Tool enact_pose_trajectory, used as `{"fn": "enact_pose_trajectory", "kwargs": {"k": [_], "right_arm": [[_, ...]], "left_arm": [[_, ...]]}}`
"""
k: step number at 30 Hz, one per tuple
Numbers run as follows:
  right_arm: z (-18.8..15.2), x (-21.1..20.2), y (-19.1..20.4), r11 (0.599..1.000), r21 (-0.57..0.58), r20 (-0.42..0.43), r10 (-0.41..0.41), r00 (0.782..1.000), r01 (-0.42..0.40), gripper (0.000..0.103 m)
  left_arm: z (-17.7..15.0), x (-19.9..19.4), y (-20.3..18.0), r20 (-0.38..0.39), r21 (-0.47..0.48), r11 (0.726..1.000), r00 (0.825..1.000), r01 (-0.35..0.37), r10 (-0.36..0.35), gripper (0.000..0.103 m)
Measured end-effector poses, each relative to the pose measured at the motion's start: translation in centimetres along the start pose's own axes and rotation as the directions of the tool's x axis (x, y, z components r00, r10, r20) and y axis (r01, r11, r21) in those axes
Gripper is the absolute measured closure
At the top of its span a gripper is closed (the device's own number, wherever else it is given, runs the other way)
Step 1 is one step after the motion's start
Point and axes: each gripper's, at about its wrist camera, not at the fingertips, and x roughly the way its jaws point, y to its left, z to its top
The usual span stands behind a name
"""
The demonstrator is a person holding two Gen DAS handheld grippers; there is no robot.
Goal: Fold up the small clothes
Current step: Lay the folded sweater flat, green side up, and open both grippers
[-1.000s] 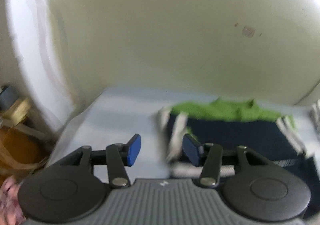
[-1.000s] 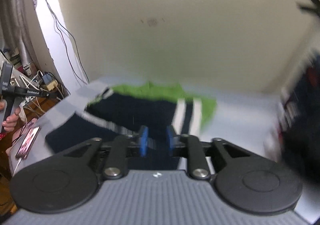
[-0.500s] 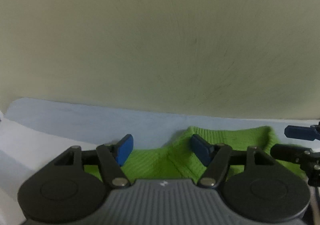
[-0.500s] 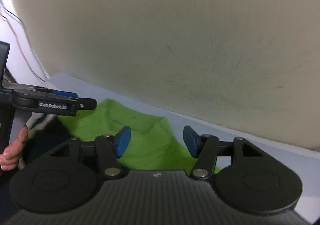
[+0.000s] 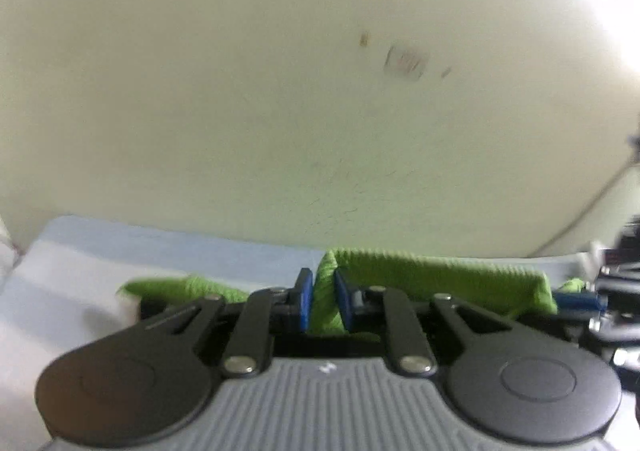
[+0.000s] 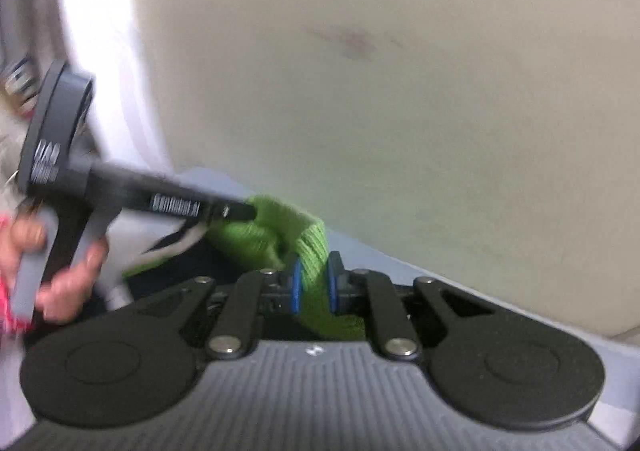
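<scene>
The wall (image 5: 280,91) fills most of both views, and beneath it runs the pale blue bed sheet (image 5: 160,247), with the garment's green ribbed hem (image 5: 440,275) lying along the sheet's far edge, close under the wall. And there's the change: half a second ago both pairs of blue pads stood wide apart over the green knit, and now both are clamped on it. The left gripper (image 5: 322,301) has its pads drawn close with a pinch of green fabric standing up between them; the right gripper (image 6: 312,287) does the same, a thick ridge of the hem squeezed between its pads. In the right view the other tool reaches in from the left side, its tip buried in the same green fold, with the person's left hand (image 6: 68,271) wrapped round the handle, blurred in motion. The navy body of the garment (image 6: 208,259) sits just below the hem. So the grab looks complete on both sides, and I'd judge a fold toward the near edge is ready to start, provided neither pinch slips off the knit.
</scene>
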Motion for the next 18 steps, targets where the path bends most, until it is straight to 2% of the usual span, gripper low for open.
{"fn": "enact_pose_trajectory", "kwargs": {"k": [4, 6, 9, 11, 14, 15, 17, 18], "right_arm": [[-4.8, -6.2, 6.6, 0.990, -0.140, 0.016, 0.024, 1.000, -0.021, 0.087], [-8.2, -8.1, 9.4, 0.984, -0.181, 0.013, 0.014, 1.000, -0.011, 0.087], [-13.0, -9.4, 12.7, 0.977, -0.212, -0.008, -0.005, 1.000, 0.003, 0.086], [-15.5, -9.0, 13.7, 0.973, -0.230, -0.047, -0.035, 0.998, 0.024, 0.078], [-16.9, -10.1, 13.3, 0.981, -0.190, -0.044, -0.044, 0.998, 0.035, 0.075], [-16.3, -10.5, 12.6, 0.988, -0.157, -0.043, -0.018, 0.999, 0.011, 0.070], [-15.3, -11.9, 11.7, 0.997, -0.080, 0.015, 0.012, 1.000, -0.010, 0.054], [-14.9, -13.1, 11.3, 0.999, -0.051, 0.057, -0.007, 0.998, 0.010, 0.051]], "left_arm": [[-6.5, -8.7, 0.2, 0.054, -0.034, 0.997, 0.997, 0.065, -0.063, 0.088], [-10.0, -11.2, -0.1, 0.051, -0.037, 0.997, 0.997, 0.067, -0.065, 0.086], [-15.2, -11.9, -0.8, -0.005, -0.046, 0.998, 0.999, 0.036, -0.036, 0.082], [-17.5, -12.1, -0.3, -0.040, -0.070, 0.997, 0.999, 0.009, -0.012, 0.077], [-17.8, -13.1, 1.5, -0.015, -0.159, 0.987, 1.000, 0.015, -0.018, 0.058], [-17.5, -13.8, 2.4, 0.015, -0.195, 0.981, 1.000, 0.003, 0.000, 0.048], [-16.3, -13.9, 4.4, 0.060, -0.256, 0.966, 0.997, -0.027, 0.043, 0.032], [-15.7, -13.9, 5.3, 0.082, -0.285, 0.957, 0.994, -0.051, 0.078, 0.013]]}}
